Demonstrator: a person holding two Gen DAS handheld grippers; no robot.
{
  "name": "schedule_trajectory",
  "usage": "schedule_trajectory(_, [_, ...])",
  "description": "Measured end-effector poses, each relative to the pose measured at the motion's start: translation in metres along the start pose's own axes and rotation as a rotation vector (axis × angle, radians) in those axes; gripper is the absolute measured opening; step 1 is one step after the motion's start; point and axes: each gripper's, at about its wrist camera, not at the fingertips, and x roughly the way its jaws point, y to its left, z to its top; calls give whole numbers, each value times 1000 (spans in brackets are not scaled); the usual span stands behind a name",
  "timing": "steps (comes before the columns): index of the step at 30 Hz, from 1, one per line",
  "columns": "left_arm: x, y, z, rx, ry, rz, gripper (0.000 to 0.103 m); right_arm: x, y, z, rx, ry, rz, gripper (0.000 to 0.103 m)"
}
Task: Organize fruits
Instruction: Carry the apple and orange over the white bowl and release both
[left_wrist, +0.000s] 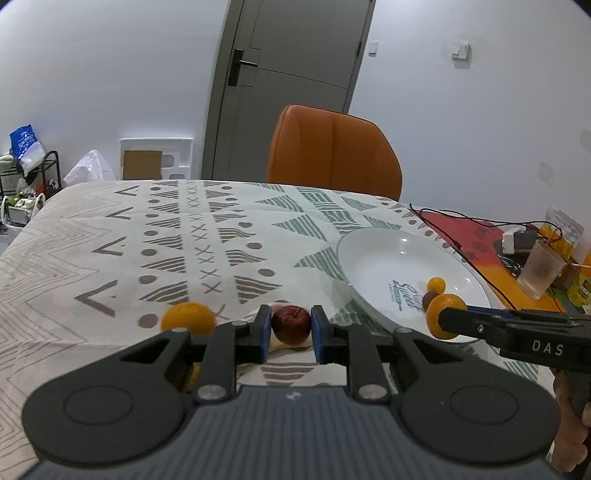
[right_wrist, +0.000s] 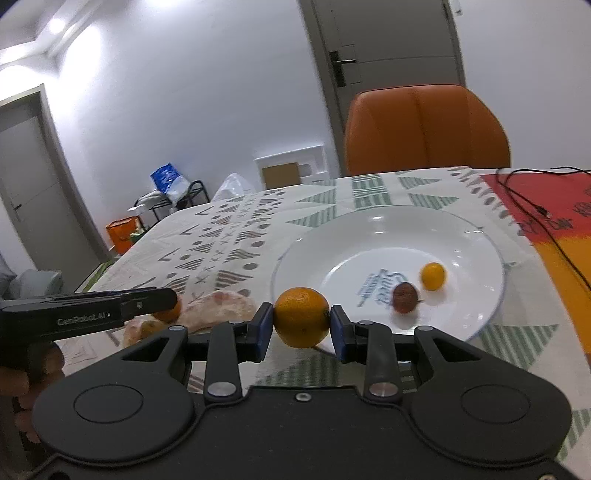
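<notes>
My left gripper (left_wrist: 290, 326) is shut on a dark red wrinkled fruit (left_wrist: 290, 323), low over the patterned tablecloth. An orange (left_wrist: 188, 318) lies on the cloth just left of it. My right gripper (right_wrist: 301, 326) is shut on an orange (right_wrist: 302, 317) and holds it by the near rim of the white plate (right_wrist: 476, 236). That orange also shows in the left wrist view (left_wrist: 437, 315), beside the plate (left_wrist: 373, 247). On the plate lie a small yellow-orange fruit (right_wrist: 433, 275) and a dark red fruit (right_wrist: 405, 297).
A thin plastic bag (right_wrist: 218, 308) with fruit in it lies on the cloth left of the plate. An orange chair (left_wrist: 332, 151) stands behind the table. A black cable (right_wrist: 535, 210), a plastic cup (left_wrist: 540, 271) and a red-orange mat (right_wrist: 565, 236) are at the right.
</notes>
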Motion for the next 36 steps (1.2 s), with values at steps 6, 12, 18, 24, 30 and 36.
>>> schedule_trajectory(6, [7, -14, 2, 22, 7, -12, 21, -3, -16, -2, 18, -10, -32, 31])
schedule_trajectory(12, [15, -27, 6, 51, 11, -19, 21, -5, -27, -4, 38, -12, -46, 33])
schedule_trajectory(18, [23, -41, 11, 76, 13, -31, 21, -12, -32, -8, 45, -37, -31, 36])
schedule_trajectory(24, [30, -59, 13, 107, 21, -52, 21, -20, -41, -9, 64, -48, -24, 36])
schedule_trajectory(30, [39, -75, 16, 130, 26, -75, 21, -25, -47, -11, 76, -58, -23, 37])
schedule_trajectory(36, [47, -87, 22, 145, 29, -91, 21, -31, -52, -12, 77, -59, -31, 37])
